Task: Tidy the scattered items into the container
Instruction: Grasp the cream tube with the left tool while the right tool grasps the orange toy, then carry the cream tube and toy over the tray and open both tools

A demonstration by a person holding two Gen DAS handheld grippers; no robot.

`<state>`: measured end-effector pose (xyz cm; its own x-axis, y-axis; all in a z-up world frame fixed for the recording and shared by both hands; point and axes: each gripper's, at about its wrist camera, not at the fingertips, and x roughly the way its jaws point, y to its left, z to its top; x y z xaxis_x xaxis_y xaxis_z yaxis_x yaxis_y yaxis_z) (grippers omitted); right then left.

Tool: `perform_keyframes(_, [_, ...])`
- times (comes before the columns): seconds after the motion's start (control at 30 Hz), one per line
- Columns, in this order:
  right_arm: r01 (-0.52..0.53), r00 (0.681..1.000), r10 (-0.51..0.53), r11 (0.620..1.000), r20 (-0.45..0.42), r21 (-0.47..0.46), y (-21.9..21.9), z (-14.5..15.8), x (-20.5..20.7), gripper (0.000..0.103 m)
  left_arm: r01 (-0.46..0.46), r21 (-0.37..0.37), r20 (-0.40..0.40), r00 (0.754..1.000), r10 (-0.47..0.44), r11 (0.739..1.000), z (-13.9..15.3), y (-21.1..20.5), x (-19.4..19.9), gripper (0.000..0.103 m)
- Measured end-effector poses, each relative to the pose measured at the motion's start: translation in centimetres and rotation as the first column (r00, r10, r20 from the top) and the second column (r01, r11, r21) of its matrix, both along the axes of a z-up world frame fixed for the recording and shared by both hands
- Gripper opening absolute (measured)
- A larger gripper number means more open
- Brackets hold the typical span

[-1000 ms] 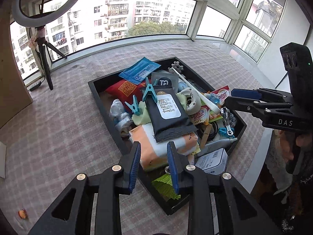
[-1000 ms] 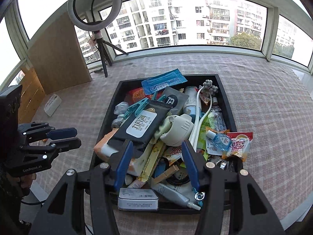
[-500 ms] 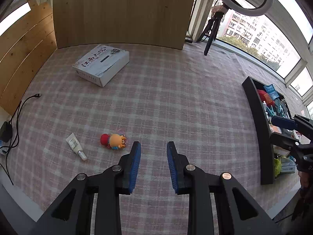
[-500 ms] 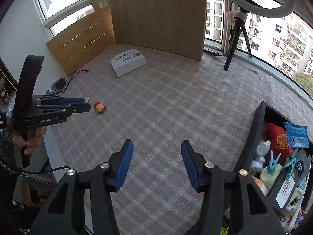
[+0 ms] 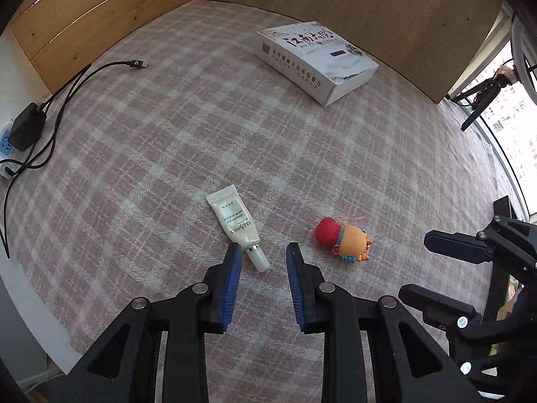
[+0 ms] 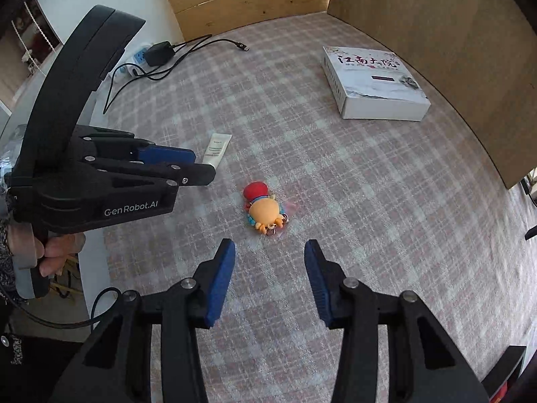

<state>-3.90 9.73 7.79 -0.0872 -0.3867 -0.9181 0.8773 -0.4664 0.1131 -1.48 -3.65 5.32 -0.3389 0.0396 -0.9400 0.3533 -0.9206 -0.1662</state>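
Step in hand: approach to the last loose items on the pink-and-white checked cloth (image 5: 302,141). The left gripper (image 5: 261,262) is aimed down at a small white squeeze tube with a white cap (image 5: 236,225); its jaws are set narrow and empty, the tube's cap lying just ahead of the tips, at about 12 o'clock from them. The right gripper (image 6: 266,262) is aimed at a small orange-and-red soft toy figure (image 6: 265,210), seen at 12 o'clock just beyond its tips; its jaws are closing from a wider setting, nothing is between them yet. The toy is seen at 3 o'clock of the tube in the left view, near but apart. The container is hardly seen, only a dark corner at the right view's 5 o'clock edge. A white printed cardboard box (image 5: 317,60) is lying well apart at 1 o'clock. Next move, judged: each gripper to be lowered over its item and closed; the left jaws look narrow, so alignment across the tube is called for
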Motion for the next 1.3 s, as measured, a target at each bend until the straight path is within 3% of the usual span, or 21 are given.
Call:
perform_keyframes(0.37, [-0.076, 0.997, 0.074, 0.996, 0.029, 0.049, -3.0, -3.1, -1.6, 0.042, -0.025, -0.033, 0.044, 0.999, 0.027, 0.999, -1.9, 0.1, -1.1, 0.025])
perform_keyframes(0.47, [-0.091, 0.995, 0.088, 0.994, 0.041, 0.065, -3.8, -3.7, -1.8, 0.034, -0.032, -0.031, 0.045, 0.998, 0.034, 0.999, -2.0, 0.0, -1.0, 0.021])
perform_keyframes(0.83, [-0.09, 0.996, 0.088, 0.994, 0.029, 0.062, -3.2, -3.4, -1.3, 0.031, -0.055, 0.005, 0.012, 0.998, 0.055, 0.998, -2.0, -0.3, 1.0, 0.017])
perform_keyframes(1.03, [-0.018, 0.999, 0.019, 1.0, 0.032, -0.017, -0.6, -1.0, -1.6, 0.031, -0.044, 0.01, -0.022, 0.999, 0.044, 0.999, -0.4, 0.6, 2.0, 0.017])
perform_keyframes(1.3, [0.141, 0.989, -0.145, 0.984, -0.032, -0.112, 6.5, 4.0, -1.1, 0.03, 0.084, 0.003, -0.107, 0.991, -0.083, 0.996, 3.9, 3.7, 0.3, 0.017])
